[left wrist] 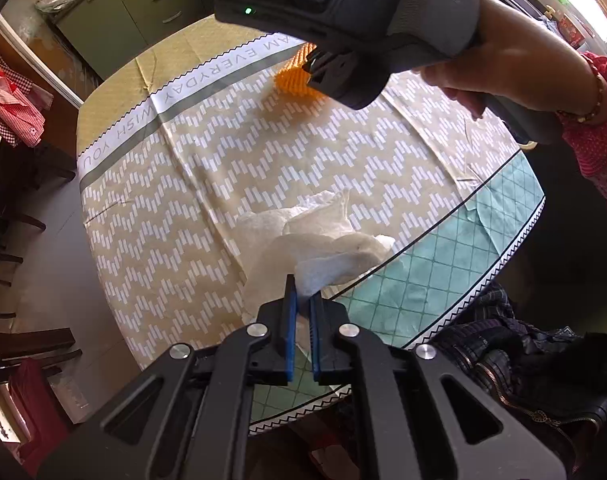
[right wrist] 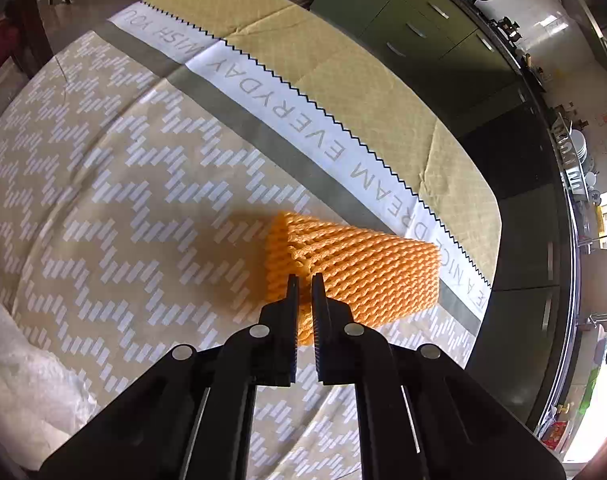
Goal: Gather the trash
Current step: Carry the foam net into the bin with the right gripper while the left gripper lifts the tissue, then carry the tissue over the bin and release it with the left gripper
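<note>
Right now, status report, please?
Left tongs shut on crumpled white tissue. Right tongs shut on orange foam net sleeve. Nothing in the way.

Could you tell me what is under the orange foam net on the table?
The orange foam net lies on the patterned tablecloth, its far end over the lettered band. The right gripper pinches its near edge. Whatever lies beneath the cloth is covered.

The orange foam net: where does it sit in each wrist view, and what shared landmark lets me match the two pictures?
Left wrist view: orange foam net lies far up the table, top centre, partly hidden behind the right gripper.
Right wrist view: it fills the centre, pinched at its near edge between the right gripper's fingers.
Shared landmark: the tablecloth's white lettered band, right beside the net.
</note>
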A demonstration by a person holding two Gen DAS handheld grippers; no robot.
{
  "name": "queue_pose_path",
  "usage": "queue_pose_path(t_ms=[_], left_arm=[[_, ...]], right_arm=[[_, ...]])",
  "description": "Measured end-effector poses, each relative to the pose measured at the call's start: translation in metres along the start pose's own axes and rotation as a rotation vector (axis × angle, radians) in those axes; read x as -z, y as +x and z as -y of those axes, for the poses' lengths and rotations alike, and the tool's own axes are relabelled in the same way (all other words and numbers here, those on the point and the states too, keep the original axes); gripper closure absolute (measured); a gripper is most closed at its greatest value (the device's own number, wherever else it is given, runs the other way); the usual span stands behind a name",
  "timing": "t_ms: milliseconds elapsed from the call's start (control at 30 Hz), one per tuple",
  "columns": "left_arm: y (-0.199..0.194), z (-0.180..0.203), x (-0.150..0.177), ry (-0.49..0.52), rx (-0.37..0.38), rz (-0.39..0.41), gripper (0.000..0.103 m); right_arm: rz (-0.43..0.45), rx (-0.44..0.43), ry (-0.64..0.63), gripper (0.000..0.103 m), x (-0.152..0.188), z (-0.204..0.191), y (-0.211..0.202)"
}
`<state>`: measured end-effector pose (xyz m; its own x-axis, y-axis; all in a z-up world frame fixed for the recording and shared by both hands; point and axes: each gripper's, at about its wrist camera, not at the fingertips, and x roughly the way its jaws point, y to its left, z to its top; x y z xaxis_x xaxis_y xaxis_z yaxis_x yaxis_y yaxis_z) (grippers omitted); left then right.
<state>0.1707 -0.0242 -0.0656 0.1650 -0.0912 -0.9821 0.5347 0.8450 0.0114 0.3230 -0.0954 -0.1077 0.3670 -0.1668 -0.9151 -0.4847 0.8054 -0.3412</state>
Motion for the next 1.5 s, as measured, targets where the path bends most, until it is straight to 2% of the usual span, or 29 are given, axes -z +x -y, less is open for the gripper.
queue_pose_path(t_ms=[100,200,267,467,600,767,933,1033,1067,1100,1133,1167,1300,1400,1500], left_arm=[[-0.004,0.002,-0.004,0.004,-0.003,0.011,0.097],[-0.009,0.008,-0.008,0.016,-0.004,0.024,0.097],[-0.013,0.013,-0.011,0.026,-0.002,0.034,0.097],[-0.022,0.036,-0.025,0.076,0.01,0.059,0.097],[-0.024,0.06,-0.042,0.126,0.027,0.07,0.097],[-0.026,0.095,-0.067,0.192,0.048,0.078,0.097],[-0.028,0.129,-0.096,0.249,0.055,0.082,0.097],[-0.029,0.148,-0.115,0.28,0.063,0.087,0.097],[-0.029,0.155,-0.122,0.291,0.066,0.088,0.097],[-0.029,0.161,-0.128,0.3,0.068,0.091,0.097],[-0.029,0.168,-0.136,0.312,0.071,0.093,0.097],[-0.029,0.176,-0.142,0.322,0.075,0.093,0.097],[-0.027,0.209,-0.169,0.361,0.093,0.108,0.097],[-0.024,0.238,-0.192,0.391,0.11,0.12,0.097],[-0.018,0.267,-0.216,0.407,0.129,0.139,0.097]], right_arm=[[0.051,-0.041,0.043,0.096,0.012,0.023,-0.026],[0.092,-0.117,0.117,0.096,0.03,0.056,-0.055],[0.114,-0.147,0.17,0.096,0.05,0.079,-0.074],[0.141,-0.097,0.321,0.096,0.135,0.147,-0.107],[0.096,-0.033,0.438,0.096,0.2,0.198,-0.099],[0.008,0.042,0.542,0.096,0.271,0.241,-0.07],[-0.063,0.11,0.592,0.096,0.315,0.264,-0.034],[-0.107,0.117,0.595,0.095,0.332,0.266,-0.009],[-0.117,0.096,0.596,0.092,0.336,0.263,0.0],[-0.124,0.058,0.603,0.082,0.341,0.261,0.006],[-0.128,0.019,0.61,0.077,0.344,0.26,0.012],[-0.117,-0.02,0.621,0.071,0.347,0.259,0.013],[-0.008,-0.128,0.725,0.07,0.375,0.271,-0.016],[0.077,-0.115,0.783,0.063,0.4,0.278,-0.047],[0.124,-0.112,0.833,0.063,0.435,0.277,-0.069]])
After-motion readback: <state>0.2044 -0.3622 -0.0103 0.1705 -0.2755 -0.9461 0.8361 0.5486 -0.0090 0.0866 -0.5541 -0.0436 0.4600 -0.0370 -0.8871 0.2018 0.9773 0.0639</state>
